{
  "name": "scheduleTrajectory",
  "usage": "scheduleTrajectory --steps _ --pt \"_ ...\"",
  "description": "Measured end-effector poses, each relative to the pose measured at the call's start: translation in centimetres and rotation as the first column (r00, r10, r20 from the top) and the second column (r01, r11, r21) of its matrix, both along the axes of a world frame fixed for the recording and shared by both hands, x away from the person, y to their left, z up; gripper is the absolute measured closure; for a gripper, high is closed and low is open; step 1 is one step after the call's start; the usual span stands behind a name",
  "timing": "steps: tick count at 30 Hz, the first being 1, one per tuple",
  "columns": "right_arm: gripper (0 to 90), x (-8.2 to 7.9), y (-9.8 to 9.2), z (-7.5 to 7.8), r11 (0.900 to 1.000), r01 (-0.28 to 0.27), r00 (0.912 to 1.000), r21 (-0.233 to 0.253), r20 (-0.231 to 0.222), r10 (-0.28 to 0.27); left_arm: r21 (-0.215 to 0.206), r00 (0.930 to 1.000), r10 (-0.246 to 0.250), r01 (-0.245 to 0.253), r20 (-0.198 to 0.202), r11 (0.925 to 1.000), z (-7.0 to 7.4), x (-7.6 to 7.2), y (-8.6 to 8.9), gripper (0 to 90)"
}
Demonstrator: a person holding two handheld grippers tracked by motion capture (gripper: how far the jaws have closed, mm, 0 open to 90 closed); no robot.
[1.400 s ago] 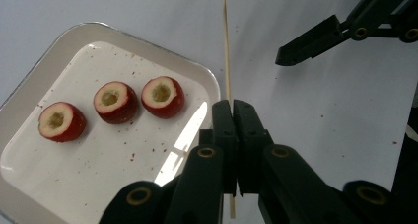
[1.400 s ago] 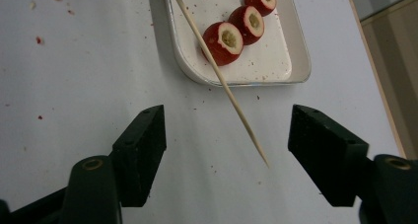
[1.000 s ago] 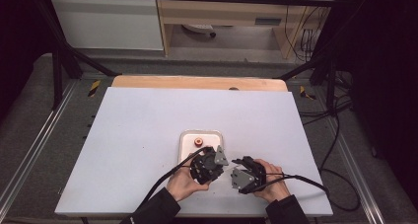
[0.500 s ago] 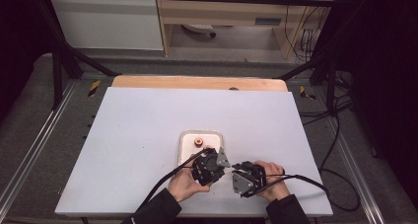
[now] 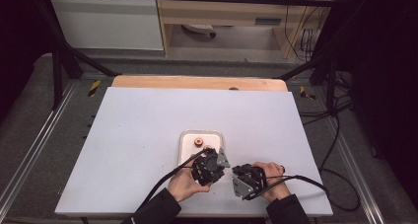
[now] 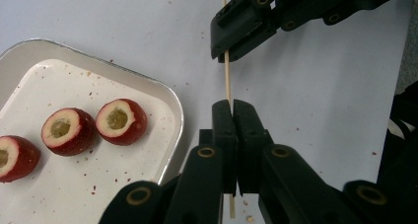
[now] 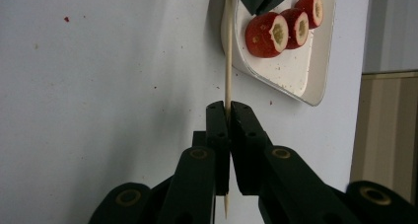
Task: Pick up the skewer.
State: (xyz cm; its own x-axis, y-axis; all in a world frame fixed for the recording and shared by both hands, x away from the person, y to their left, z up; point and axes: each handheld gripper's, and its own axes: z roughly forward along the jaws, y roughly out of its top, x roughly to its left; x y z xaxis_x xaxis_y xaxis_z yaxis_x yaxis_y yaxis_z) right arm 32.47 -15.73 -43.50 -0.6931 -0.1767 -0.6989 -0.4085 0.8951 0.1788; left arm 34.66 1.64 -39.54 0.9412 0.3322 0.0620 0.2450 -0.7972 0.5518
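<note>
A thin wooden skewer is held between both grippers just above the white table. My left gripper is shut on one end of it. My right gripper is shut on the skewer farther along, and in the left gripper view that right gripper faces mine. Three cored red fruits lie in a white tray just left of the skewer. In the high view the left gripper and right gripper meet at the tray's near right corner.
The white table has open room to the left, right and far side of the tray. Cables trail from both grippers toward the near edge. Red crumbs dot the tray and table. A wooden strip borders the far edge.
The right hand and its gripper have shifted slightly toward the near edge. Both grippers stay shut on the skewer beside the tray.
</note>
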Motion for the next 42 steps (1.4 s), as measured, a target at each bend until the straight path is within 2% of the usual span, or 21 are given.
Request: scheduleTrajectory --steps 7,12,15,17,20,22,23,25,26,27,29,38,41,42 --pt "88.9 -0.1 0.0 -0.1 1.0 0.008 0.9999 -0.012 -0.007 -0.008 0.002 1.0 -0.001 0.001 -0.008 1.0 -0.1 0.1 -0.1 89.0" --pt "89.0 -0.2 0.0 0.0 1.0 0.022 0.9998 -0.014 0.003 -0.022 -0.013 0.9996 0.009 -0.009 -0.026 0.9999 0.2 0.2 0.2 88.1" --pt "89.0 -0.2 -0.1 0.2 0.999 0.029 0.9992 -0.028 0.029 -0.028 -0.012 0.999 0.021 -0.022 -0.038 0.9997 0.4 0.4 0.4 79.3" --pt "89.0 -0.2 0.0 0.4 0.998 0.026 0.9983 -0.052 0.053 -0.023 0.035 0.9962 0.052 -0.05 -0.07 0.9981 0.5 0.9 0.5 71.8" --pt "89.0 -0.1 0.2 0.5 0.997 0.021 0.9971 -0.07 0.075 -0.015 0.087 0.9924 0.072 -0.063 -0.1 0.9942 0.4 1.4 0.3 68.0" --pt "89.0 -0.1 0.5 0.6 0.995 0.021 0.9955 -0.094 0.094 -0.012 0.112 0.9902 0.075 -0.062 -0.117 0.9917 0.3 1.7 0.1 68.7" --pt "89.0 -0.1 0.5 0.6 0.995 0.021 0.9955 -0.094 0.094 -0.012 0.112 0.9902 0.075 -0.062 -0.117 0.9917 0.3 1.7 0.1 69.5" --pt "89.0 0.0 0.9 0.9 0.993 -0.002 0.9934 -0.118 0.114 0.016 0.154 0.9892 0.082 -0.063 -0.122 0.986 0.2 2.0 -0.5 72.2" --pt "89.0 0.0 0.9 0.9 0.992 -0.007 0.9931 -0.126 0.115 0.021 0.154 0.9892 0.082 -0.063 -0.122 0.986 0.2 2.0 -0.5 73.9" --pt "89.0 0.0 1.0 0.9 0.992 -0.013 0.992 -0.129 0.123 0.029 0.172 0.9877 0.087 -0.064 -0.13 0.983 0.2 2.2 -0.9 75.5" --pt "89.0 -0.1 1.1 1.0 0.989 0.0 0.9916 -0.147 0.128 0.019 0.195 0.9871 0.087 -0.06 -0.134 0.979 0.1 2.4 -1.3 78.4" --pt "89.0 -0.2 1.2 0.8 0.983 -0.018 0.9859 -0.184 0.16 0.048 0.234 0.9826 0.089 -0.05 -0.163 0.971 -0.2 2.7 -2.5 87.2" --pt "88.9 -0.3 1.2 0.8 0.981 -0.015 0.9846 -0.195 0.168 0.048 0.237 0.9838 0.088 -0.049 -0.156 0.9703 -0.3 2.6 -2.6 88.4" --pt "88.8 -0.3 1.2 0.8 0.983 -0.014 0.985 -0.185 0.166 0.045 0.242 0.9842 0.087 -0.048 -0.154 0.9692 -0.3 2.6 -2.6 88.5"
